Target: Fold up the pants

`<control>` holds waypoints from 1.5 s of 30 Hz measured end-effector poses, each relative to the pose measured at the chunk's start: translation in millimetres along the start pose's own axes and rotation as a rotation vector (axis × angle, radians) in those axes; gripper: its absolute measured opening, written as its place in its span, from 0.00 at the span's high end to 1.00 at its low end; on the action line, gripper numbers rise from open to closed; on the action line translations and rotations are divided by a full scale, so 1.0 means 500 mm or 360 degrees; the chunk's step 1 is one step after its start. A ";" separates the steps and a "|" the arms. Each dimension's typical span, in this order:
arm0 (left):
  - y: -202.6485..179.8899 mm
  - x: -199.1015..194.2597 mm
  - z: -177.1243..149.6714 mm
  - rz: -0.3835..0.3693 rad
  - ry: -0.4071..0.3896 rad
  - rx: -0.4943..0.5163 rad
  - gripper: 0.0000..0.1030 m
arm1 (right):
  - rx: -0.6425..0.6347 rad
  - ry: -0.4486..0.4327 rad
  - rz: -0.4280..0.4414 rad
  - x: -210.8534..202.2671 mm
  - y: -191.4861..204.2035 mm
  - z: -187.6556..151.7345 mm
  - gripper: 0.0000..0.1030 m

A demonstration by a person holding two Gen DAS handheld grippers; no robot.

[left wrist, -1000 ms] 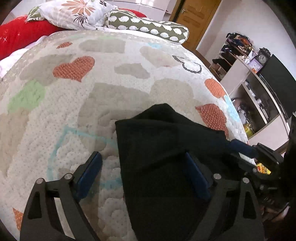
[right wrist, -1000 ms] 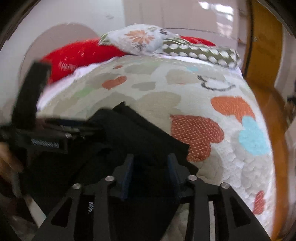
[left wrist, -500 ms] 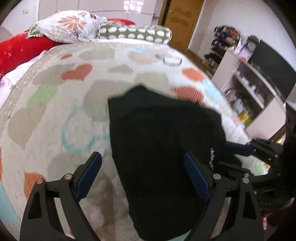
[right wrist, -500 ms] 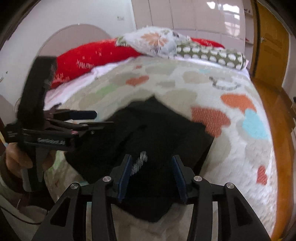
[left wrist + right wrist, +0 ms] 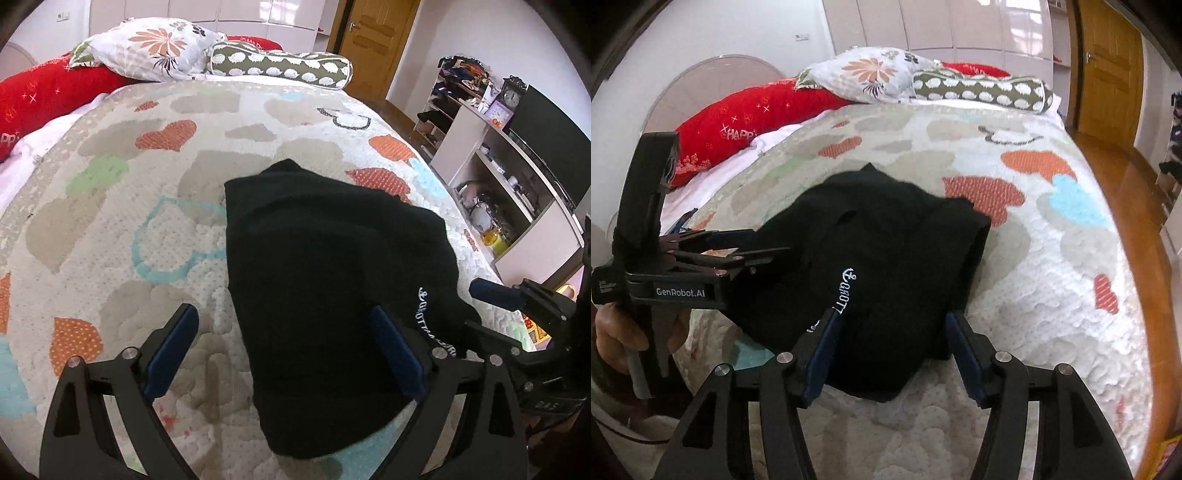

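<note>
1. I count one pair of black pants [image 5: 325, 266], folded into a compact bundle, white lettering [image 5: 842, 291] on top.
2. I count three pillows beyond the pants: a red one [image 5: 750, 122], a flowered one [image 5: 871, 77], and a green spotted bolster [image 5: 982, 92].
3. My left gripper [image 5: 284, 350] sits low over the pants' near edge, fingers spread wide; one blue pad [image 5: 171, 350] lies over bare quilt left of the pants, the other [image 5: 395, 354] over the cloth, gripping nothing.
4. My right gripper [image 5: 894, 354] hovers at the pants' near edge, fingers apart on either side of the cloth, not pinching it.
5. The pants rest on a white quilt [image 5: 110, 229] with orange, green, blue and beige hearts.
6. Right of the pants stand white shelves [image 5: 517, 206] holding clutter, a clock and a dark screen; beyond them is a wooden door [image 5: 373, 40].
</note>
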State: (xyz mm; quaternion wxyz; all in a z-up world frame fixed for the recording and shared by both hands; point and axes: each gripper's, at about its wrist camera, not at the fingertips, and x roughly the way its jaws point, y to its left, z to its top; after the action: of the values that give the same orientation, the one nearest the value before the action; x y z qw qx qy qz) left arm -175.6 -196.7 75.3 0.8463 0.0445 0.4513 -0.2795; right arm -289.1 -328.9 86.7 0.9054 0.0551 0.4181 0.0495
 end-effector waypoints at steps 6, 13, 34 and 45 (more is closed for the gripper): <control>-0.012 -0.021 0.000 0.0015 -0.0042 0.0022 0.07 | 0.0015 -0.0079 0.0044 -0.033 0.012 0.017 0.42; -0.019 -0.011 -0.013 0.0022 -0.0014 0.0023 0.07 | 0.0014 -0.0011 0.0013 0.001 0.017 0.005 0.42; 0.039 0.012 0.002 -0.0113 0.0031 -0.0160 0.06 | 0.0454 -0.0049 0.0155 0.027 -0.104 0.008 0.30; 0.033 0.034 0.018 -0.0090 0.0055 -0.0109 0.06 | 0.0513 -0.0002 0.0215 0.082 -0.106 0.026 0.28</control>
State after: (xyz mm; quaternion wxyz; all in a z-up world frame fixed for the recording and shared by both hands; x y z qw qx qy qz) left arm -153.0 -193.1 64.3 0.8312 0.0076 0.4762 -0.2868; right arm -250.6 -376.8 56.8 0.8797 0.2276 0.4154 0.0425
